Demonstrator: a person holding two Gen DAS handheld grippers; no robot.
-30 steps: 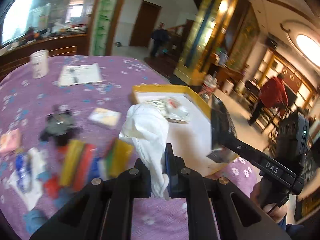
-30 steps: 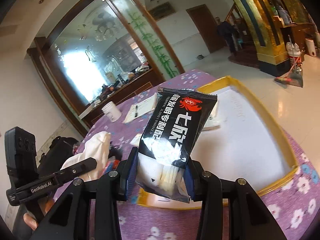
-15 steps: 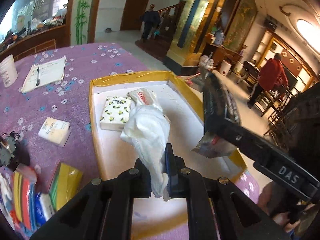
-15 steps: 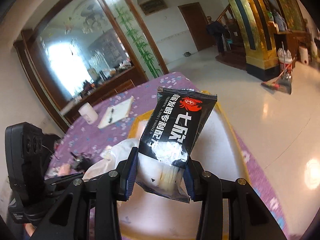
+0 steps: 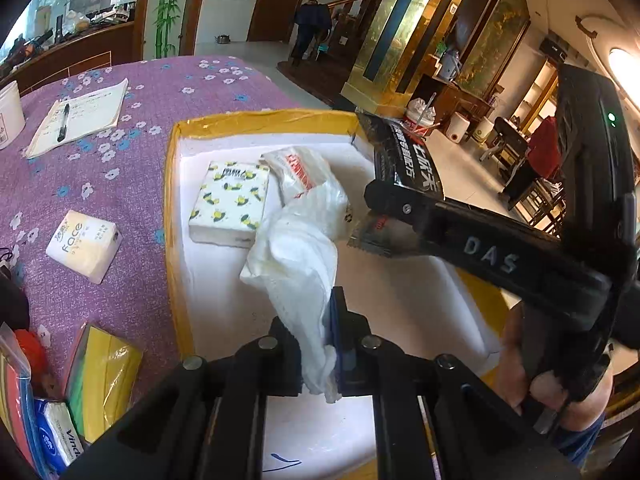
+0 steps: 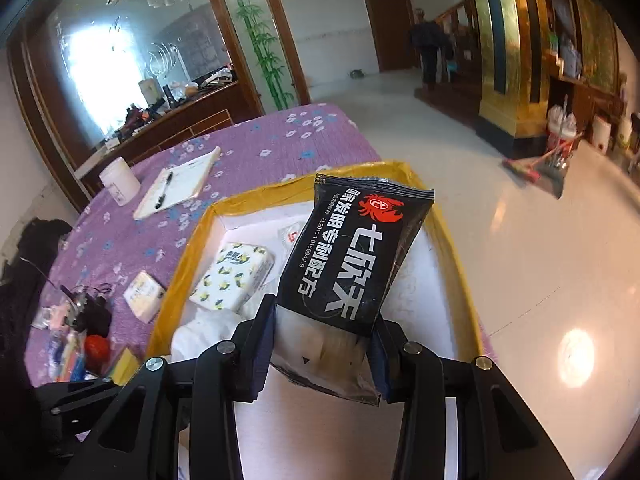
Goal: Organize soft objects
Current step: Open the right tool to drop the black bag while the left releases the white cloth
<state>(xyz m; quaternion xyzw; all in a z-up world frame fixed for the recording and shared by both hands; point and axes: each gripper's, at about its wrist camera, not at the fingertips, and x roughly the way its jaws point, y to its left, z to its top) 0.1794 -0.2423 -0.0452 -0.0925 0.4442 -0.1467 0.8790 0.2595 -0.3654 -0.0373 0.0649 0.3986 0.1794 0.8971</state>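
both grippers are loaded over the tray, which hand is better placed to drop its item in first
Left, probably. The left gripper pinches the white plastic bag directly above bare floor of the yellow-rimmed tray. The right gripper holds the black packet raised nearer the tray's outer edge.

1. A large, ornate home hall or dining room is showing ahead of the grippers.
2. A purple flowered tablecloth (image 6: 248, 148) is covering the round table below them.
3. Gilded columns (image 6: 516, 40), a wooden staircase (image 6: 460, 52) and a polished floor (image 6: 540, 272) are lying beyond.

White plastic bag (image 5: 296, 256) pinched in left gripper (image 5: 320, 360) above yellow-rimmed tray (image 5: 170, 216).
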